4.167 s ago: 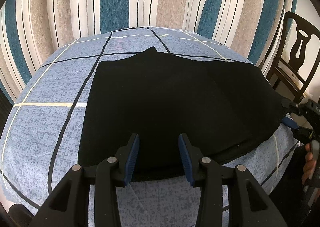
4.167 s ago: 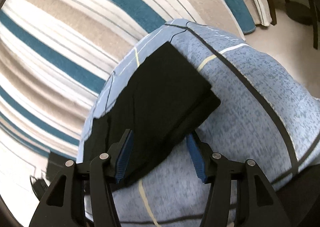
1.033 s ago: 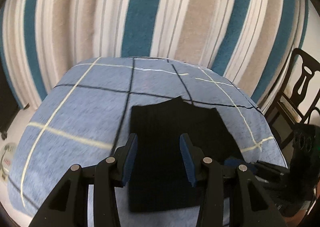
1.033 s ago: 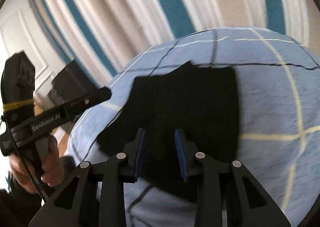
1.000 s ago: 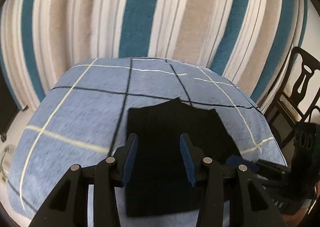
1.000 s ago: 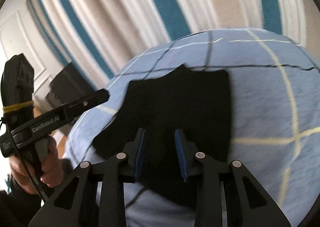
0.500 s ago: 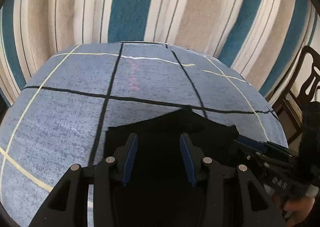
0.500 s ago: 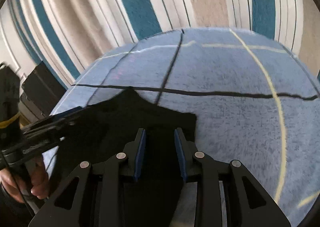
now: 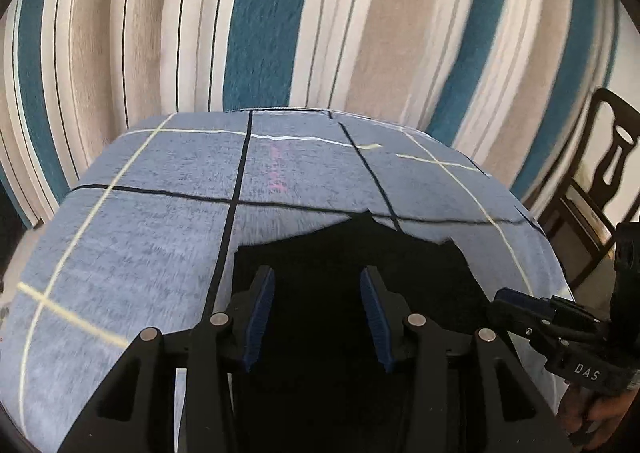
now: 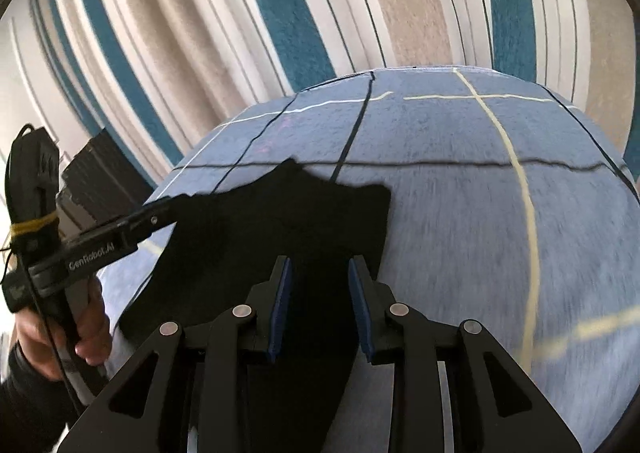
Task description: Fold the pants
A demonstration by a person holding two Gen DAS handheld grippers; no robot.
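Final fold: black fabric pants point(image 9: 352, 273) lie on blue plaid-cloth worktop point(image 9: 160, 237), left hand-held gripper point(image 9: 316, 317) and right hand-held gripper point(image 10: 318, 307) both released; next, pinch an edge.

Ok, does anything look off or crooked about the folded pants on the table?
Slightly. The black pants far edge isn't straight: a pointed flap pokes out past it onto the blue tablecloth, so the layers look misaligned. Nothing looks spilled or damaged.

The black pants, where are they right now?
The black pants lie folded on the near part of the blue checked cloth, under both grippers in both wrist views, with the striped carpet beyond.
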